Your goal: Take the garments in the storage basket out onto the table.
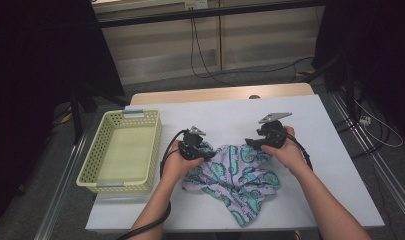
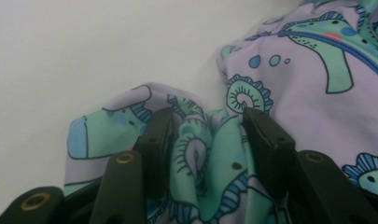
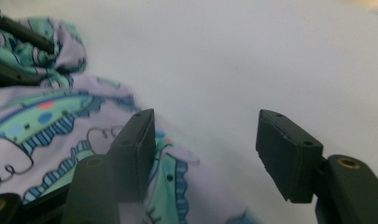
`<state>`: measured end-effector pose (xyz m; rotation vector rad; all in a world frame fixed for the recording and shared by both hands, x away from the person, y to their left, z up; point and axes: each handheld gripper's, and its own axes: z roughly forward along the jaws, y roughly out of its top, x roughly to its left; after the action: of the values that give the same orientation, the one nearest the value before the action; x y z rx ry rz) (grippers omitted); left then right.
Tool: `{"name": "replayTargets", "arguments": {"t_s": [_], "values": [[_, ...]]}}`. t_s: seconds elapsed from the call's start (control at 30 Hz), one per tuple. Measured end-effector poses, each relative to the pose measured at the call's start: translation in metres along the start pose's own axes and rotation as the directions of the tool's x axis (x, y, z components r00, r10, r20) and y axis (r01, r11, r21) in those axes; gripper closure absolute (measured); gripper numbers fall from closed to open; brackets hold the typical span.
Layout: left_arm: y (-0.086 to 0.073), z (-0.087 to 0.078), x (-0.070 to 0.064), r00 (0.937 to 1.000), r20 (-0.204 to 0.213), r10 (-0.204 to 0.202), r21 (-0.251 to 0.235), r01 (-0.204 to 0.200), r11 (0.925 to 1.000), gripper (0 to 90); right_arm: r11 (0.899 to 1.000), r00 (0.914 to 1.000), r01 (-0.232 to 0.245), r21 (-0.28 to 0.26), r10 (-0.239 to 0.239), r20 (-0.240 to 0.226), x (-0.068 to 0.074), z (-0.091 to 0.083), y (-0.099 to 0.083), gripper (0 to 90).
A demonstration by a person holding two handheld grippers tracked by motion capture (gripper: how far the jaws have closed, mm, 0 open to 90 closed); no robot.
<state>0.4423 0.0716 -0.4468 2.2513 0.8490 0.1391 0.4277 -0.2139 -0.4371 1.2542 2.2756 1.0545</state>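
Partly bunched: cloth [image 2: 210, 154] | fold between left gripper [image 2: 203, 122] jaws

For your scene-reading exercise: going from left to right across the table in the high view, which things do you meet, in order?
Yellow basket → left gripper → patterned cloth → right gripper.

A white-topped table [image 1: 310, 150] stands on a grey floor [image 1: 50, 165], with a strip of pale wood [image 1: 220, 93] along its far edge. Behind it runs a light panelled wall [image 1: 260, 40] with black cables [image 1: 200, 55] hanging down. Dark shapes, perhaps curtains [image 1: 40, 50], flank both sides in dim light.
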Motion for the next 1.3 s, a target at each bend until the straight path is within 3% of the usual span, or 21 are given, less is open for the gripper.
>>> {"name": "replayTargets", "arguments": {"t_s": [0.1, 0.23, 0.4, 0.53, 0.57, 0.7, 0.83, 0.9, 1.07, 1.1, 1.2, 1.3], "values": [[-0.001, -0.001, 0.0, 0.9999, 0.014, 0.002, 0.003, -0.002, 1.0, 54.1, 0.999, 0.9988, -0.026, 0.034, 0.027, -0.041, 0.002, 0.003, -0.016, 38.1], [-0.001, 0.0, -0.002, 0.9999, 0.012, 0.001, 0.003, -0.001, 1.0, 48.8, 0.999, 0.999, 0.009, 0.05, -0.007, -0.045, 0.012, -0.005, -0.035, 39.5], [0.001, 0.001, -0.005, 0.9999, 0.005, 0.009, 0.009, -0.009, 0.9999, 42.0, 0.997, 0.9945, 0.06, 0.038, -0.057, -0.088, 0.026, -0.014, -0.045, 56.3], [0.002, 0.002, -0.004, 0.9999, -0.007, 0.009, 0.013, -0.009, 0.9999, 40.2, 1.0, 0.9922, 0.015, 0.026, -0.012, -0.124, 0.026, -0.015, -0.048, 70.1], [0.002, 0.002, -0.004, 0.9999, -0.006, 0.01, 0.011, -0.01, 0.9999, 39.2, 0.999, 0.9916, 0.034, 0.022, -0.031, -0.125, 0.026, -0.015, -0.047, 74.9], [0.002, 0.001, -0.002, 0.9999, 0.008, 0.011, 0.007, -0.011, 0.9999, 37.7, 0.996, 0.9916, 0.089, 0.004, -0.089, -0.094, 0.028, -0.019, -0.044, 81.7], [0.003, 0.001, 0.001, 0.9998, 0.014, -0.016, -0.018, 0.016, 0.9997, 32.1, 0.992, 0.9953, 0.088, -0.086, -0.091, -0.032, 0.018, -0.032, -0.034, 82.6], [0.007, -0.001, 0.003, 0.9999, 0.008, -0.007, -0.041, 0.008, 0.9991, 27.5, 0.989, 0.9962, 0.086, -0.119, -0.087, 0.0, 0.012, -0.035, -0.031, 82.6], [0.019, -0.005, 0.011, 0.9999, -0.009, -0.014, -0.085, 0.013, 0.9963, 19.3, 0.991, 0.9946, 0.098, -0.094, -0.094, 0.043, 0.007, -0.029, -0.034, 82.6], [0.021, -0.003, 0.011, 0.9999, -0.009, -0.012, -0.084, 0.011, 0.9964, 19.3, 0.99, 0.9934, 0.104, -0.098, -0.098, 0.059, 0.006, -0.029, -0.034, 82.6], [0.026, 0.005, 0.015, 1.0, 0.006, -0.006, -0.078, 0.007, 0.997, 19.3, 0.99, 0.9953, 0.091, -0.112, -0.087, 0.043, 0.003, -0.029, -0.033, 82.5], [0.023, 0.016, 0.015, 0.9997, 0.024, -0.001, -0.059, 0.002, 0.9982, 21.2, 0.992, 0.9948, 0.091, -0.091, -0.086, 0.054, 0.002, -0.029, -0.035, 82.3]]}}
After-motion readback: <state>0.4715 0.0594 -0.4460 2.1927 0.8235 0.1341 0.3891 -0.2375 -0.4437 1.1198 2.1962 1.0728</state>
